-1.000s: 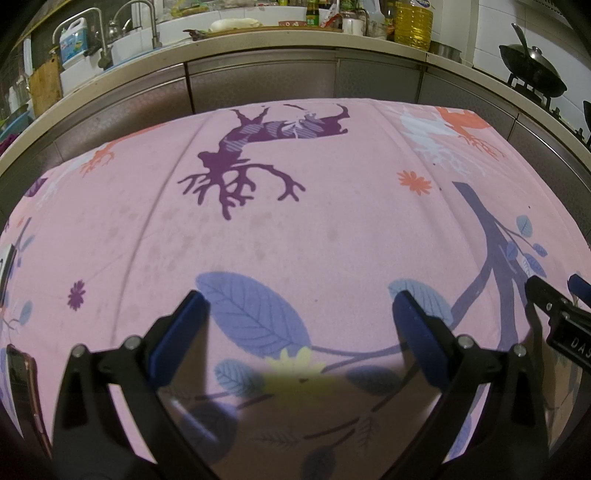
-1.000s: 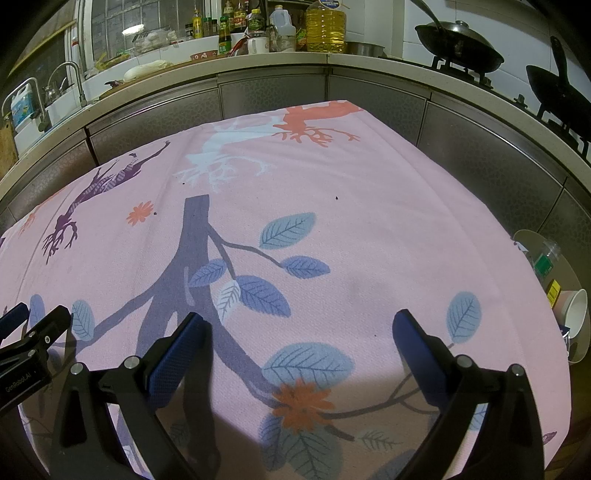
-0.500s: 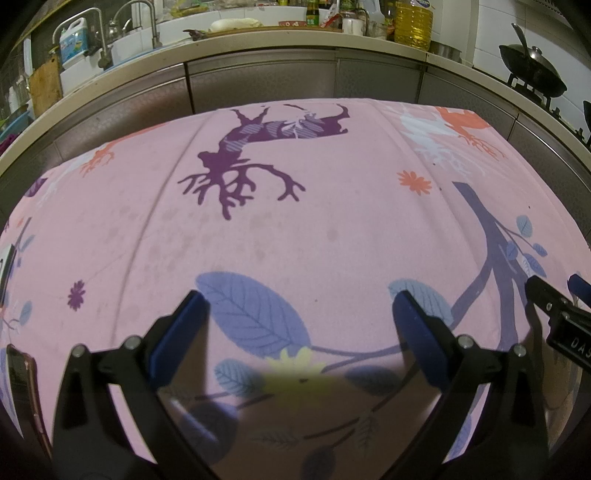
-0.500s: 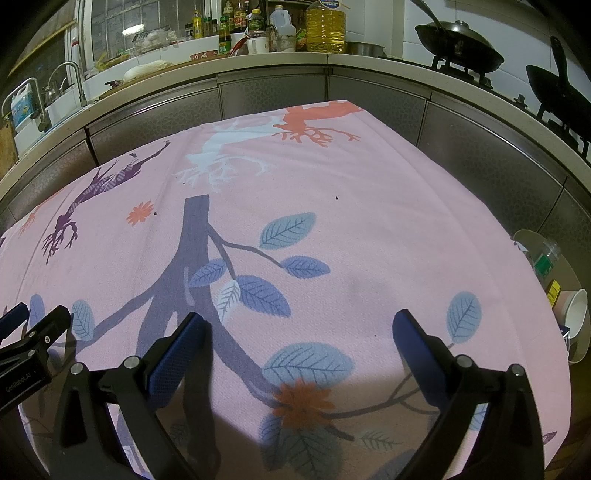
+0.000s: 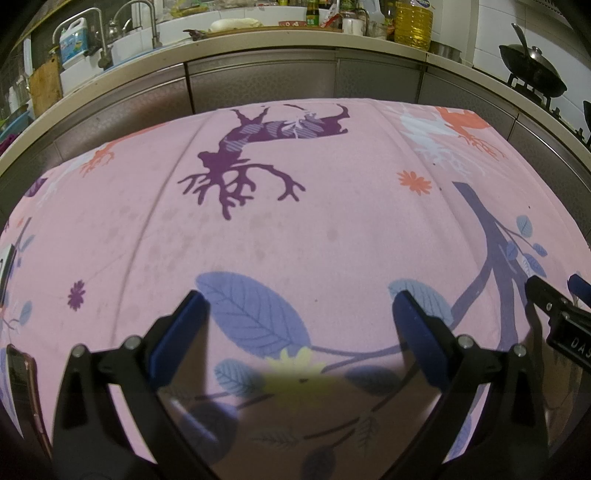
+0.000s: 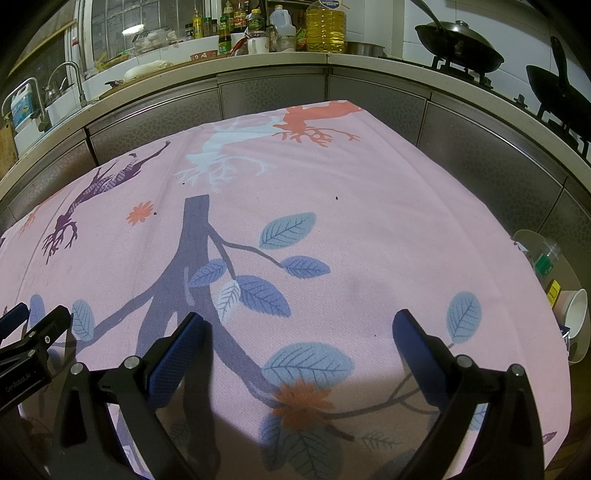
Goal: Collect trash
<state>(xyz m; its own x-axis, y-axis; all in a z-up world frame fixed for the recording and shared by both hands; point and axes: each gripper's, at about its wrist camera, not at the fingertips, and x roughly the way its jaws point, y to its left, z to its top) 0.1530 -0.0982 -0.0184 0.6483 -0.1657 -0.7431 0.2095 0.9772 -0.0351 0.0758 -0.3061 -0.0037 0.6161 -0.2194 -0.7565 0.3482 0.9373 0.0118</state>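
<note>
Both your grippers hang just above the pink printed tablecloth [image 5: 295, 229], empty – left gripper [image 5: 299, 325] with jaws wide apart, right gripper [image 6: 299, 328] the same. No trash lies on the cloth. Off its far right edge a bin [image 6: 532, 240] already holds a paper cup [image 6: 576, 317] and a clear plastic cup [image 6: 546, 254] – light, crushable, so pinch a rim gently

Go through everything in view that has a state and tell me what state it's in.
Left gripper: open, empty, over the cloth.
Right gripper: open, empty.
Pink tablecloth: spread flat, a few dark specks.
Trash bin: off the table's right edge, holding cups.
Oil bottle: upright, looks mostly full.
Wok: on the stove.
</note>
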